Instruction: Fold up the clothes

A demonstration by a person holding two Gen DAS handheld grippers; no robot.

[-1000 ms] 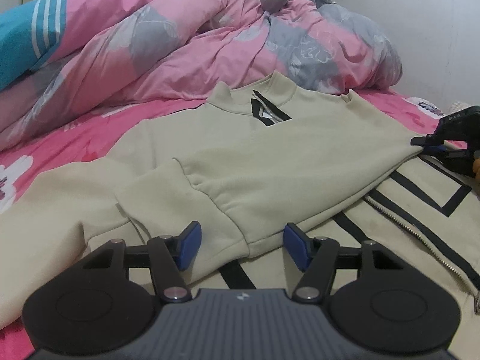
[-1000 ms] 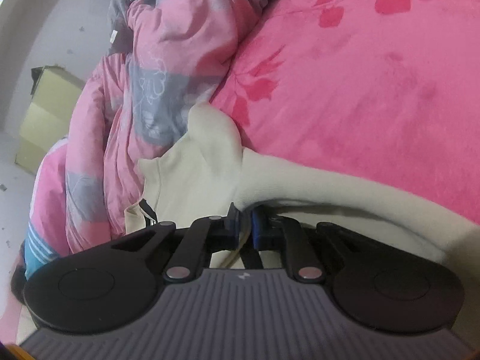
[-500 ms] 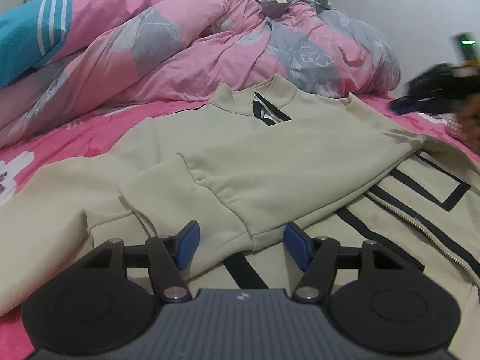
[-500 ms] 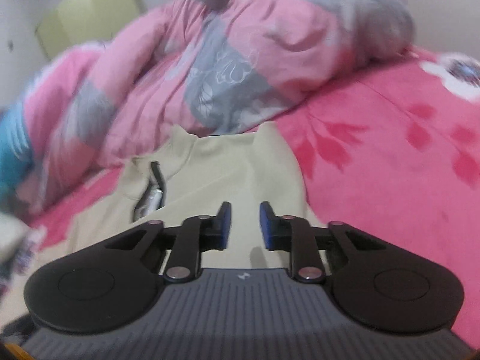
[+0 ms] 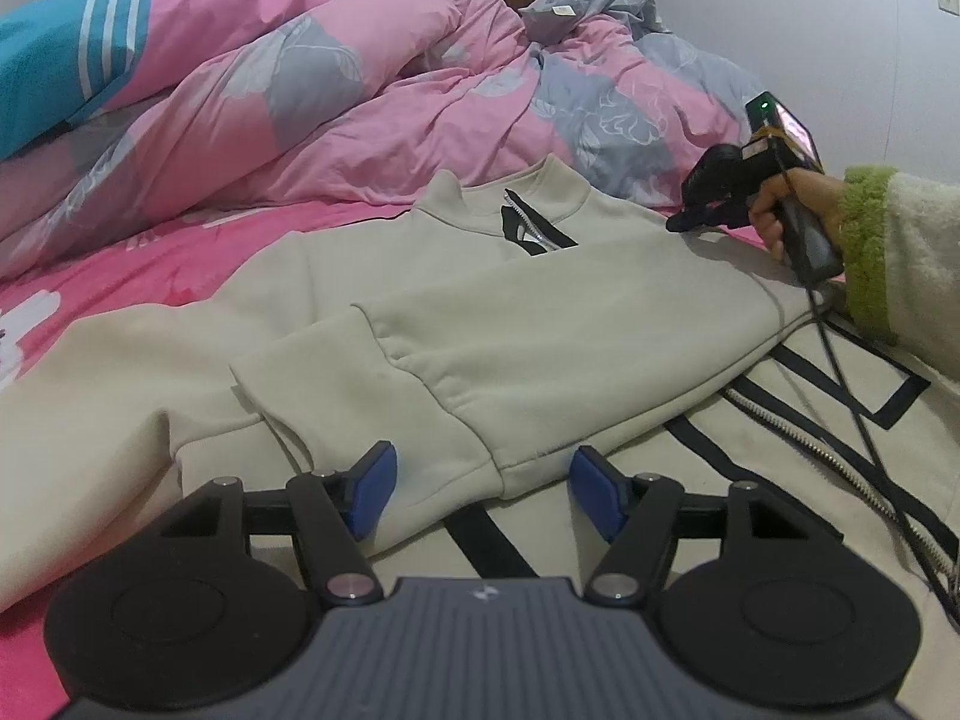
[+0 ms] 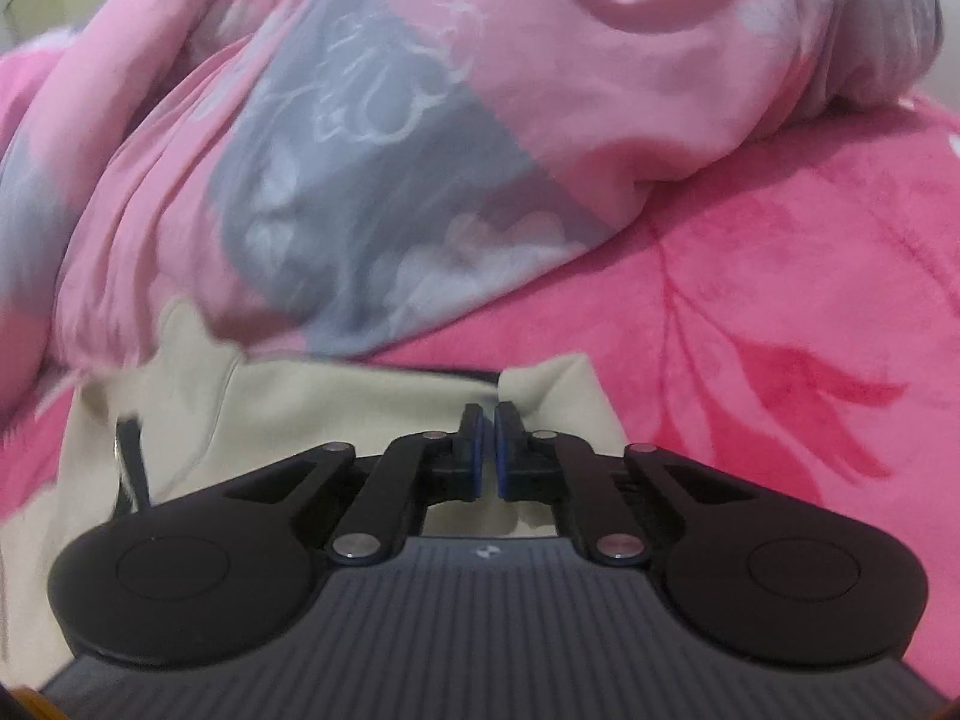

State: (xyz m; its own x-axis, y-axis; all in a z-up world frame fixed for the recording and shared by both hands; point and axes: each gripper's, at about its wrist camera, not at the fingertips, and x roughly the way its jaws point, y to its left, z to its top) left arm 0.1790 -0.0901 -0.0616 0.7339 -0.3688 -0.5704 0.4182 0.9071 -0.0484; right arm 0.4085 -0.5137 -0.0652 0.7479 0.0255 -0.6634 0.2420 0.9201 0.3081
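**Q:** Where is the garment, and how does it lie?

**A:** A beige zip-up sweatshirt (image 5: pixel 540 312) lies flat on the bed, over a bright pink bedsheet (image 5: pixel 150 264) with a darker leaf print. Its stand-up collar (image 5: pixel 510 198) points to the far side, the zipper slightly open there. One sleeve (image 5: pixel 372 414) is folded across the body, its ribbed cuff lying near me. Black stripes and a metal zipper run across the part to the near right.

**Q:** What are your grippers doing?

**A:** My left gripper (image 5: pixel 483 495) hovers low at the near edge. Its blue pads stand apart, widening a little, one on each side of the folded cuff without pressing it. My right gripper (image 6: pixel 485 450) has its pads drawn together with only a thin slit between them, and nothing is caught there. It sits over the far right shoulder corner of the sweatshirt. From the left camera I can see my right hand (image 5: pixel 792 210) wrapped around that gripper's handle, in a cream sleeve with a fuzzy green cuff (image 5: pixel 864 252), a black cable trailing toward me.

**Q:** What lies beyond?

**A:** A rumpled pink and grey floral duvet (image 5: pixel 360 108) is heaped along the far side, with a teal striped cloth (image 5: pixel 54 66) at far left.
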